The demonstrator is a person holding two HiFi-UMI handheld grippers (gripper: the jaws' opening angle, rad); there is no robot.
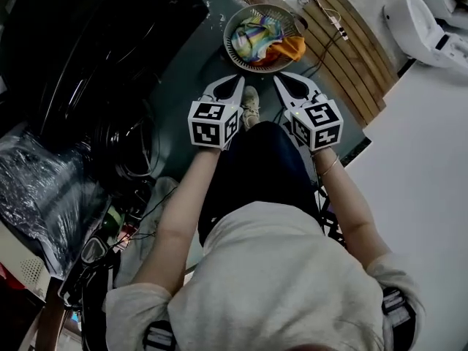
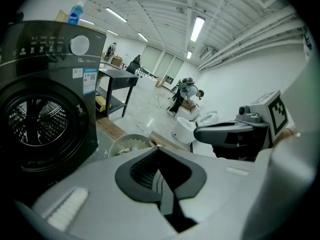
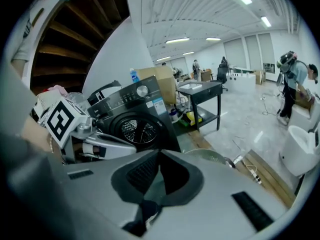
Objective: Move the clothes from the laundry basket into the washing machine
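A round wire laundry basket (image 1: 235, 22) stands on the floor ahead of me, holding colourful striped and orange clothes (image 1: 265, 41). The black front-loading washing machine (image 1: 95, 42) is to its left, and its drum (image 2: 37, 118) shows through the round door. Both grippers hang side by side just short of the basket. The jaws of my left gripper (image 1: 239, 78) are shut with nothing between them. My right gripper (image 1: 278, 78) is shut and empty too. The basket rim (image 2: 127, 145) shows just past the left jaws, and the rim (image 3: 210, 156) also lies beyond the right jaws.
A wooden pallet (image 1: 351, 42) with a cable lies right of the basket. A white toilet (image 1: 424, 24) sits at the far right, beside a white platform (image 1: 424, 167). A plastic-wrapped bundle (image 1: 36, 189) and cables lie at the left. A black table (image 2: 117, 84) and people stand far off.
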